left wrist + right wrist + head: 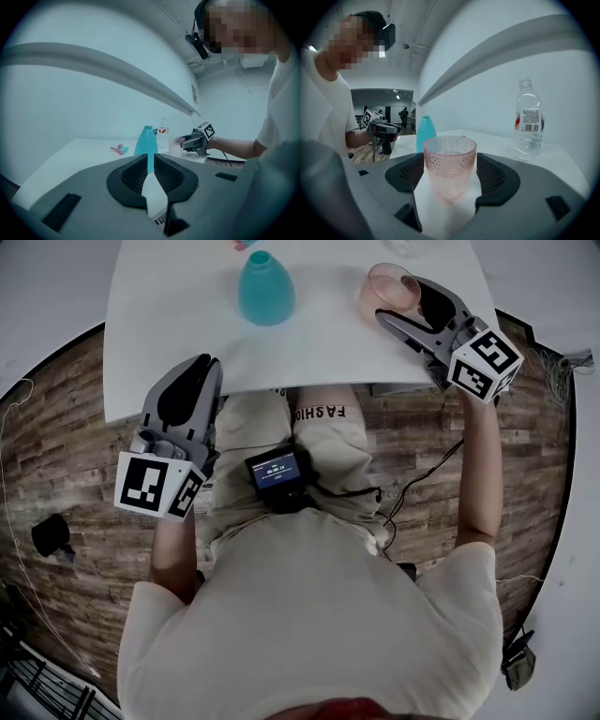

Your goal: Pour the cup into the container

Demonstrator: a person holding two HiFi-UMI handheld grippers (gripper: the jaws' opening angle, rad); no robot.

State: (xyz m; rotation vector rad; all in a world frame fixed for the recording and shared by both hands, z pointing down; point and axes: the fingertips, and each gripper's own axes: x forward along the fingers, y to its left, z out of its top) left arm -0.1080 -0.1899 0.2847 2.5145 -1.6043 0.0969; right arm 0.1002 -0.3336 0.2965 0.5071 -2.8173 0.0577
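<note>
A pink textured cup stands upright on the white table at the back right. My right gripper is level with it, and the cup sits between its widely spread pads without being pressed; the right gripper is open. A teal, bottle-shaped container stands to the cup's left, well apart, and appears as the teal container behind the cup. My left gripper hovers at the table's front edge, empty, its pads nearly together. Through the slit of the left gripper the container shows.
A clear plastic water bottle stands on the table beyond the cup. A small pink and blue object lies at the far edge. The person sits at the table's front edge with a small screen device on the lap; cables run over the wooden floor.
</note>
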